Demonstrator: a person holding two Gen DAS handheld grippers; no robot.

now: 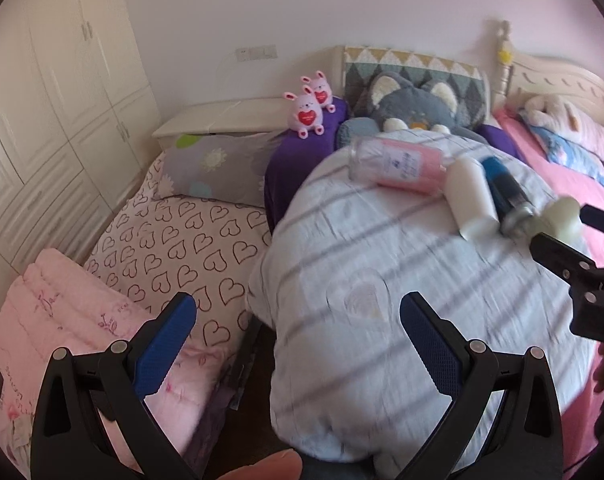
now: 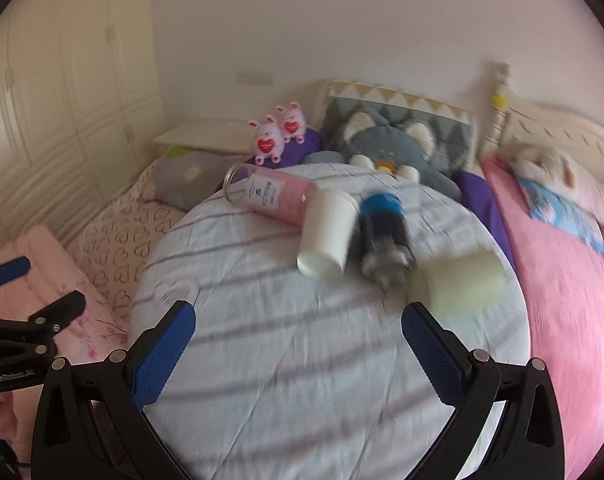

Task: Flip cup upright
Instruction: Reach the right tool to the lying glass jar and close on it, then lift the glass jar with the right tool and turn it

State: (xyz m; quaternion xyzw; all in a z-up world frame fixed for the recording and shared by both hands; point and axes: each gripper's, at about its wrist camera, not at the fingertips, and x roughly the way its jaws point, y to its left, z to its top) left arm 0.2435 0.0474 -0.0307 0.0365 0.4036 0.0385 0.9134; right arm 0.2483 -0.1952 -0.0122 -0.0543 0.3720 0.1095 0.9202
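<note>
Bedroom scene, two wrist views. A round bench draped in a white striped cloth [image 2: 302, 360] carries four cups, all lying on their sides in a row.

From 10 o'clock to 3 o'clock of the bench top in the right wrist view:
- a clear glass cup with a pink label [image 2: 269, 196], mouth toward 10 o'clock;
- a white cup [image 2: 328, 232], touching the pink-labelled cup;
- a blue and black cup [image 2: 384, 236], just beside the white cup;
- a pale cream cup [image 2: 468, 284], blurred, near the 3 o'clock edge of the bench.

Right gripper [image 2: 297, 356]: jaws spread wide, holding nothing, its blue-padded fingers [image 2: 163, 356] hanging over bare cloth at 6 o'clock of the row. The right-hand finger tip lies just beside the cream cup; contact cannot be told through the blur. In the left wrist view this gripper [image 1: 558, 232] enters from 3 o'clock, with the cream cup [image 1: 560, 216] between its finger tips.

Left gripper [image 1: 297, 344]: jaws spread wide, empty, held above the bench's 9 o'clock edge, well apart from the cups.

Background: a heart-print sheet [image 1: 181, 248], a folded pink quilt [image 1: 61, 320], two pink bunny toys [image 1: 310, 108], a grey plush cat [image 1: 414, 104], and a pink bed [image 2: 574, 300] at 3 o'clock.
</note>
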